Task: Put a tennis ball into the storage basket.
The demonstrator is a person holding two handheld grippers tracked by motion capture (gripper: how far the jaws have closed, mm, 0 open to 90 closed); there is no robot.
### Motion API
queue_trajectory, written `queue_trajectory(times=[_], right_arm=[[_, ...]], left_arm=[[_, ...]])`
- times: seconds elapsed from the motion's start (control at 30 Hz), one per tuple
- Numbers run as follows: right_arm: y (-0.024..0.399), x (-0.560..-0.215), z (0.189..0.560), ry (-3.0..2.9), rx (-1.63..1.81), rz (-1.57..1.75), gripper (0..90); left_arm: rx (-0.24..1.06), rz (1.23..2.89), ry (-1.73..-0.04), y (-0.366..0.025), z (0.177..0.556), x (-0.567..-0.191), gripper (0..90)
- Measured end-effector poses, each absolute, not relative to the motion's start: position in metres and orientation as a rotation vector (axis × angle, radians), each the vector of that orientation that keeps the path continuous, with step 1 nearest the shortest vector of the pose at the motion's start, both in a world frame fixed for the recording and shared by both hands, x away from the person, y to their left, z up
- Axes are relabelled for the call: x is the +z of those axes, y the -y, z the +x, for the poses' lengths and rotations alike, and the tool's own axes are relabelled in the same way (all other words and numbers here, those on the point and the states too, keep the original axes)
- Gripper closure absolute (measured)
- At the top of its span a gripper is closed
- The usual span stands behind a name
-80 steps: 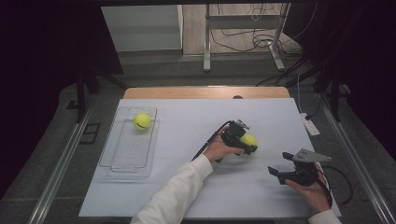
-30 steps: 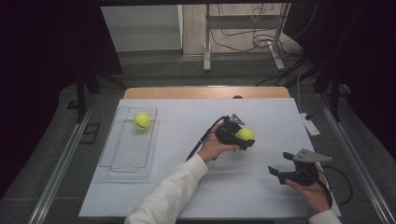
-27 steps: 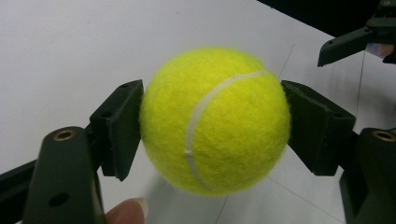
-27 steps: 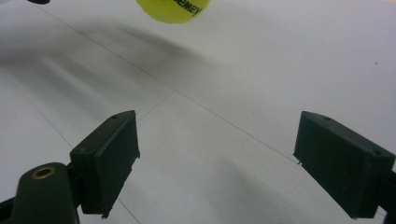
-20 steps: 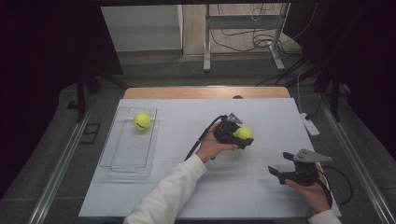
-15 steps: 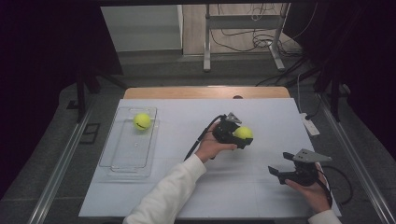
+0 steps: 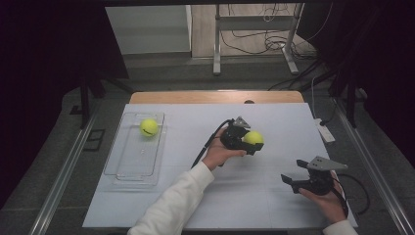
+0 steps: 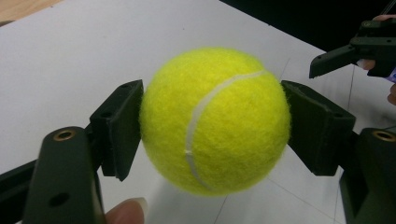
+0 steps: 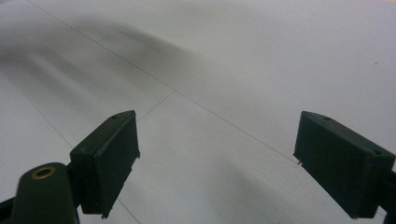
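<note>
**Carrying the second ball: the grip is made and the ball is off the table**

Starting nearest to us in the high view, we see the right gripper (image 7: 292, 180) held low over the white table (image 7: 274, 205) at the person's right, with its jaws standing apart and nothing between them; in the right gripper view (image 9: 217, 163) bare tabletop lies between the two black pads. It has kept its place across the earlier frames, so we read it as idle for this step.

Farther in, at mid-table, the left gripper (image 7: 250, 143) is clamped on a tennis ball (image 7: 253, 138). The left gripper view (image 8: 212, 123) shows both pads pressed against the felt of the ball (image 8: 215, 119), one on each side, with the ball's shadow on the table beneath it. Compared with the earliest high frame, the ball and hand sit a little farther up and to the left, while the grip has not altered over the last second. We judge that the pick is complete and the transport has just begun.

Farthest to the left lies the clear tray (image 7: 122, 166), with another tennis ball (image 7: 149, 127) resting at its far end. We take this tray as the likely destination; the carried ball is still well apart from it.
</note>
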State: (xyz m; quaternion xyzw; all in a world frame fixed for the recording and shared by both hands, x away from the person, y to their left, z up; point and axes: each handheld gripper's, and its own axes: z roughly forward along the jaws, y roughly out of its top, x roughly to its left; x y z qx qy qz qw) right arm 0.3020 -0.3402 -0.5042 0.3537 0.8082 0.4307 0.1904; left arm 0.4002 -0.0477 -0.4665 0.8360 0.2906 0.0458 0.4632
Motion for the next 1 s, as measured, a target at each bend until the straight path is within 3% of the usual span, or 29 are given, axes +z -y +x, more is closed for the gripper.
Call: queue_trajectory(times=[1.0], right_arm=[[0.339, -0.504, 0.302, -2.27, 1.207, 0.997, 14.1]], left_arm=[[0.162, 1.987, -0.74, 0.013, 0.391, -0.454, 26.8]])
